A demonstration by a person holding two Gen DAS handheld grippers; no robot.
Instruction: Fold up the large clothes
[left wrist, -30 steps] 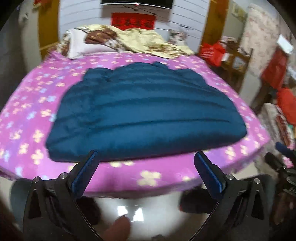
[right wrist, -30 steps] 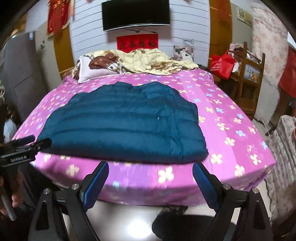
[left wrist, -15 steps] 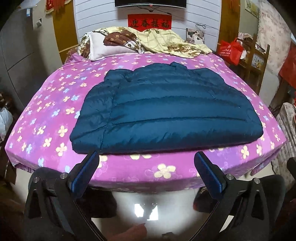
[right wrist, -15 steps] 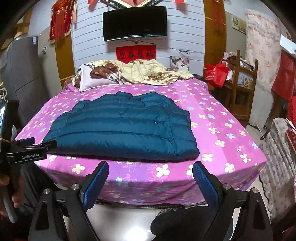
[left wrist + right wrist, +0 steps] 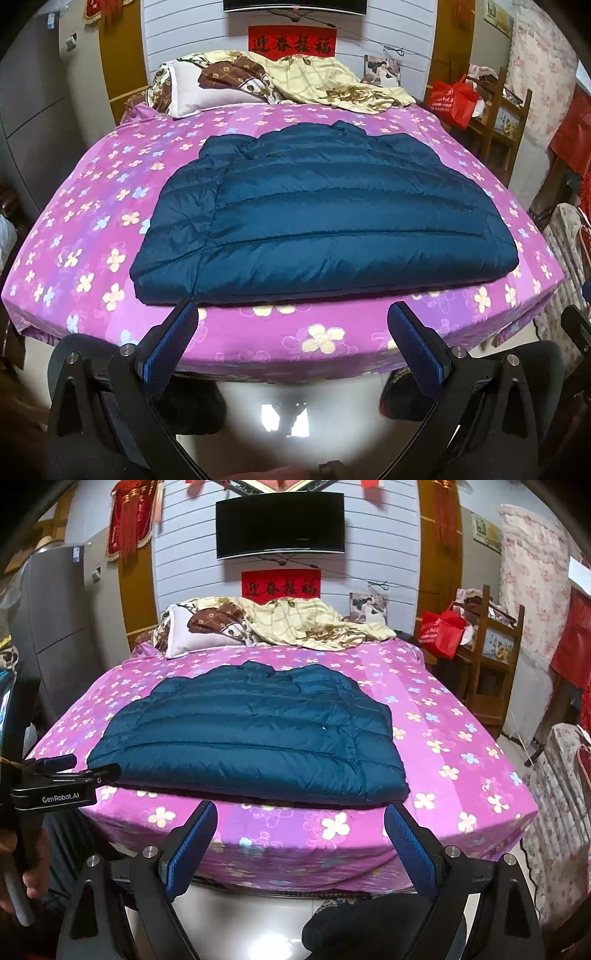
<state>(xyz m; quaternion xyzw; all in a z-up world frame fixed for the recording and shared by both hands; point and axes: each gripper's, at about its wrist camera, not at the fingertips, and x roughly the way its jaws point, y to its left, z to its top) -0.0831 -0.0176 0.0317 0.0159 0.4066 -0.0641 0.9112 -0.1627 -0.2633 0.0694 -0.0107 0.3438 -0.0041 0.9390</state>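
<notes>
1. The left gripper has its blue fingers spread wide and holds nothing. It hangs off the near edge of the bed.
2. The right gripper is spread wide too, and empty.
3. The puffy dark blue quilted jacket lies folded flat on the purple flowered bed sheet, at 12 o'clock from both grippers.
4. A white pillow and a crumpled yellow blanket sit farther back, at 12 o'clock.

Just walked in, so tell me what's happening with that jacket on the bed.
A person holds a gripper in each hand at the foot of the bed. The blue puffer jacket lies flat near the edge, one sleeve folded in. The left gripper and right gripper are both open, short of it, holding nothing.
</notes>
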